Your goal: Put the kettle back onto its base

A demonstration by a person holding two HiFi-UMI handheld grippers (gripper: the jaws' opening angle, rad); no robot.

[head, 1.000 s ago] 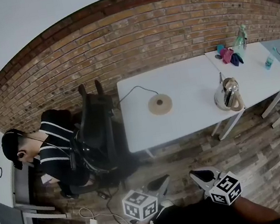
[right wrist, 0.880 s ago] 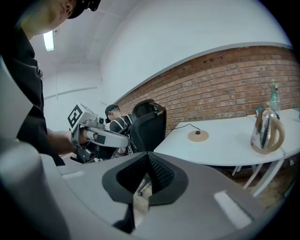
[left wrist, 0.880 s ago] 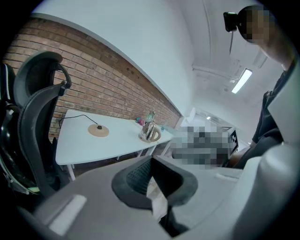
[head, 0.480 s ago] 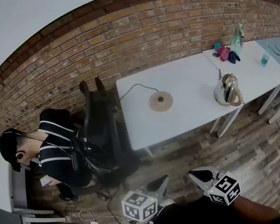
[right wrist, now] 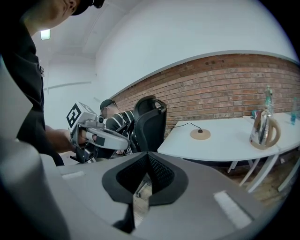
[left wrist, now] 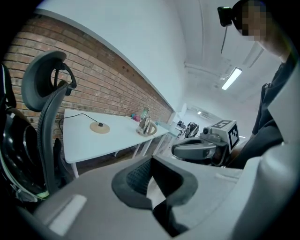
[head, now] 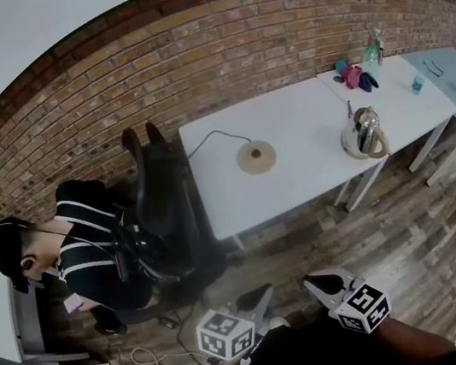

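Over the last second the white table [head: 299,196] has drifted up and left in the head view, while both grippers stay low in the frame, far from it; by that reading, the approach has barely begun. The left gripper [head: 262,295] has its ribbed dark pads pressed together on nothing; the flat, round, tan base [head: 256,157], trailing a thin black cord [head: 208,141], lies on the matte tabletop; the right gripper [head: 316,282] is likewise closed and empty; the shiny, rounded, metallic-looking kettle [head: 364,132], with its looped handle, stands untouched, well apart to the right of the base.
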